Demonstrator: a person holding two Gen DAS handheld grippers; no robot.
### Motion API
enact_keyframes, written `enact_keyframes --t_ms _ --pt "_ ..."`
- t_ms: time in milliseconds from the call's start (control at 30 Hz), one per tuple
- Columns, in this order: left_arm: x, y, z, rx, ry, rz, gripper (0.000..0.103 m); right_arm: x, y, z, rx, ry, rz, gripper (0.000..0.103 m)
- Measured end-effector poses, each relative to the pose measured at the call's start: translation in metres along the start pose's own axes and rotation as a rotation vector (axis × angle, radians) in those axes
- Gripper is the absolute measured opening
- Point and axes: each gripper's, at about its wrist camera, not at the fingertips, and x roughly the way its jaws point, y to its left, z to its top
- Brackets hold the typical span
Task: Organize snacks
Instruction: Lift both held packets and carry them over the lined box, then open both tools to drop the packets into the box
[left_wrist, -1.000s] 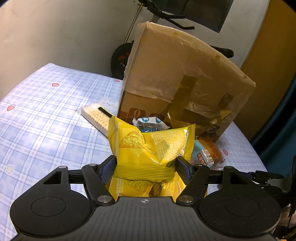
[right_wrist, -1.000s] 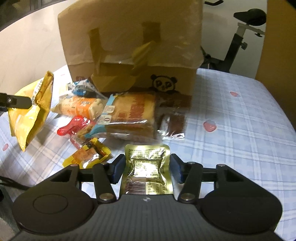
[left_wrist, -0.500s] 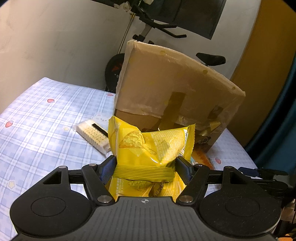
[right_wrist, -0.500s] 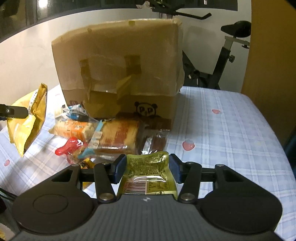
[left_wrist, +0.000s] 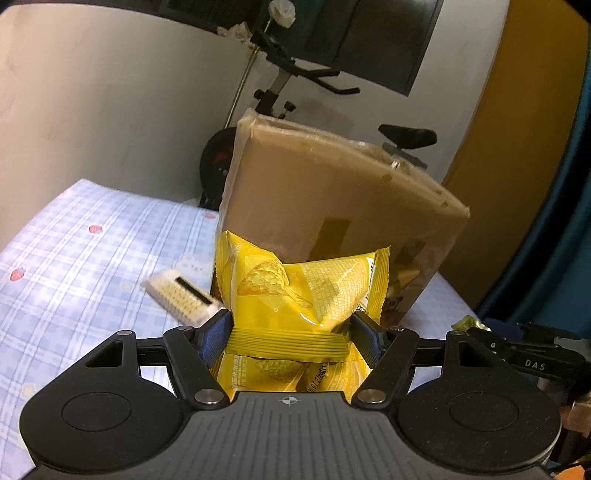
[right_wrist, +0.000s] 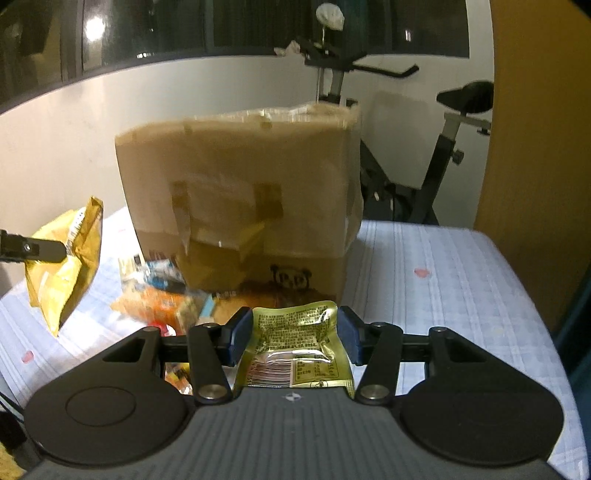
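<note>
Left wrist view: your left tongs (left_wrist: 291, 328) pinched a yellow chip bag (left_wrist: 301, 291) across its lower seal, the bag standing upright with its long axis pointing up; the cardboard box (left_wrist: 332, 199) rose directly ahead, its top edge above the bag, so the coming move likely called for lift and a forward carry. A white wafer pack (left_wrist: 181, 297) lay left of the box on the checked bed sheet (left_wrist: 81, 258). Right wrist view: your right tongs (right_wrist: 293, 338) pinched a gold foil sachet (right_wrist: 295, 350) by its sides; the box (right_wrist: 240, 192) stood dead ahead. Loose snacks (right_wrist: 159, 291) lay at the box's left foot. Neither hand seemed clearly nearer.
</note>
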Motion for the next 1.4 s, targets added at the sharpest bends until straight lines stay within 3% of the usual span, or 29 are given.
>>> enact_keyframes --t_ms 433,733,933,1133,1300,1400 --pt "-0.012 -0.022 0.058 0.096 -0.128 -0.036 0.073 -0.019 0.001 0.077 -0.061 -0.197 0.06 0.053" --pt "0.008 -0.059 0.125 0.19 -0.253 -0.061 0.073 0.017 0.008 0.142 -0.144 -0.291 0.095 0.053" --pt "0.062 -0.075 0.165 0.204 -0.231 -0.049 0.073 0.074 0.01 0.163 -0.144 -0.248 0.096 0.053" --pt "0.114 -0.077 0.182 0.226 -0.126 -0.007 0.074 0.115 0.012 0.167 -0.101 -0.179 0.091 0.053" --pt "0.139 -0.072 0.18 0.239 -0.052 0.078 0.082 0.125 0.011 0.161 -0.075 -0.141 0.065 0.058" --pt "0.14 -0.06 0.179 0.216 -0.048 0.079 0.089 0.123 0.006 0.157 -0.066 -0.138 0.062 0.067"
